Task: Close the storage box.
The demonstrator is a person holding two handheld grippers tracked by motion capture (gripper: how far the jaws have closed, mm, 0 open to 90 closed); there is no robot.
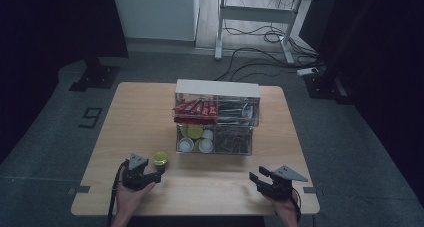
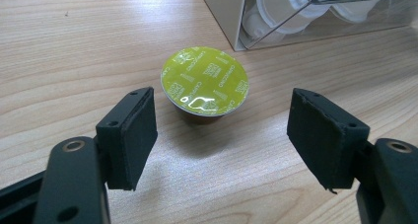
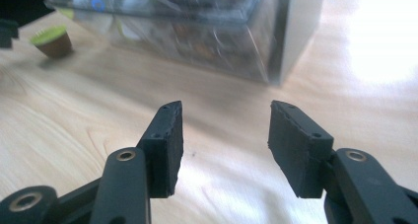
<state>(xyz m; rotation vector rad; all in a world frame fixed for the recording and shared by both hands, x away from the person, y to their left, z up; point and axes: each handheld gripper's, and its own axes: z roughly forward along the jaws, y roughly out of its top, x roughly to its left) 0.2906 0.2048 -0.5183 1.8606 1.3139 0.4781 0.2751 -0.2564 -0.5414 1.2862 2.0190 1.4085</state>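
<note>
Both the left gripper (image 2: 222,135) and right gripper (image 3: 224,145) gape empty; the green-lidded coffee capsule (image 2: 204,81) stands on the worktop (image 2: 74,46), its lid print unreadable.

**Readable markings**

Small pale print is carried on the round green foil lid of the brown coffee capsule (image 2: 204,81) standing on the wooden table; a repeated word resembling "CAPPUCCINO" can be made out, though not with certainty. Lettering on the red wrappers (image 1: 196,108) in the clear organiser cannot be read.
</note>
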